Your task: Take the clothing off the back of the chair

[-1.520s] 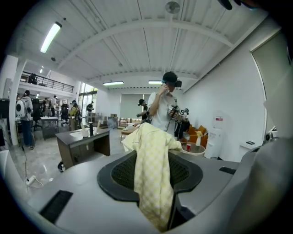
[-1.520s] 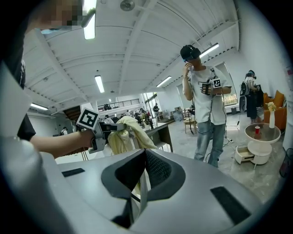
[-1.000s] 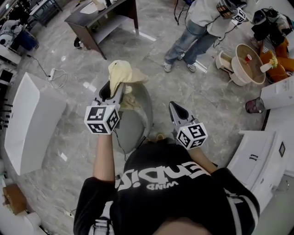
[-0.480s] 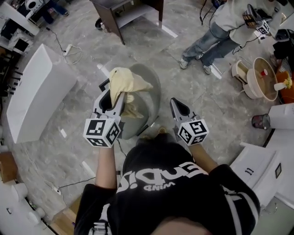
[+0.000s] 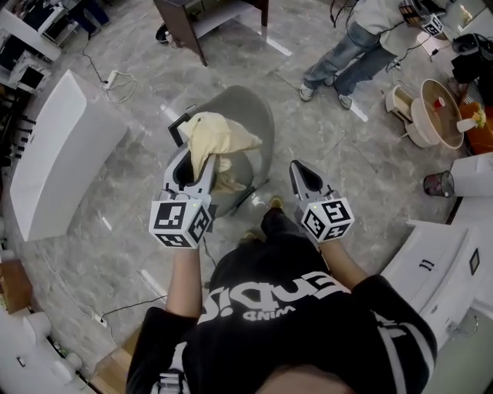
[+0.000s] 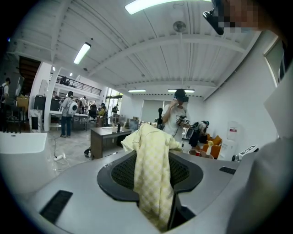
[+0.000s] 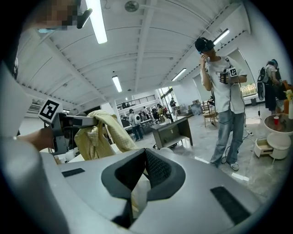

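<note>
A pale yellow checked piece of clothing [image 5: 212,142] hangs from my left gripper [image 5: 190,158], whose jaws are shut on it. In the left gripper view the clothing [image 6: 153,169] drapes down between the dark pads [image 6: 121,171]. Its lower folds dangle above the seat of the grey shell chair [image 5: 258,123], which stands just ahead of the grippers. My right gripper [image 5: 303,171] is to the right of the chair, with its jaws closed to a point and nothing in them. The right gripper view shows the clothing [image 7: 98,132] held by the left gripper [image 7: 68,122].
A white box-like unit [image 5: 62,150] stands at the left and a dark brown desk [image 5: 208,19] at the top. A person [image 5: 358,38] stands at the upper right near a round side table [image 5: 435,111]. White cabinets [image 5: 439,258] line the right edge.
Both grippers have drawn back from the chair, the left one carrying the clothing with it. The chair now lies farther ahead in the head view.
</note>
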Demonstrator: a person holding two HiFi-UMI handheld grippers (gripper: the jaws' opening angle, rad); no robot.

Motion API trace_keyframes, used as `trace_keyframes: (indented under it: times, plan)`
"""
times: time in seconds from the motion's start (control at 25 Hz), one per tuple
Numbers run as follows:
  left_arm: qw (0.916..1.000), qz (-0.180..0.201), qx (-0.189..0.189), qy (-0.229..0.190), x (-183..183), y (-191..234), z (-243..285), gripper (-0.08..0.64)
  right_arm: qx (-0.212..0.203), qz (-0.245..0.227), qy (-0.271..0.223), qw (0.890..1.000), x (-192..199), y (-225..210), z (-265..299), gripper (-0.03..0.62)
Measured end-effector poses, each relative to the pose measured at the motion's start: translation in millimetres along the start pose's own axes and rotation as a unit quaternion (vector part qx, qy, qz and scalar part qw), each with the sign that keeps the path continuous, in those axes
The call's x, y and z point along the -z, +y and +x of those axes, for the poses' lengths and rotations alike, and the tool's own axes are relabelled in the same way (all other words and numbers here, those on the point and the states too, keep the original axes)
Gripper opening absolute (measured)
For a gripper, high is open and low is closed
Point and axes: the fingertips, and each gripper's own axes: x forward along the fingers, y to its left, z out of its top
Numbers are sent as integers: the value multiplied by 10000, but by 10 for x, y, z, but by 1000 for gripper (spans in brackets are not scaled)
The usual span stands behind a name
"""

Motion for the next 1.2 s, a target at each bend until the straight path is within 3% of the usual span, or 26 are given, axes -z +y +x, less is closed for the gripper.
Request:
trace_keyframes:
  times: [0.32,0.68,1.2]
  plan:
    - [9997,22,203,142,330,-305,-658,170,391,-2,-125,9992,186,372,-769,14]
    - [9993,-15,244,281,654,-866,-1145,170,413,-96,-270,9987,167,425,-1446,14]
    - [9993,-135,211,281,1006,-1195,-1294,170,210,-166,-316,9991,249,455,-1659,14]
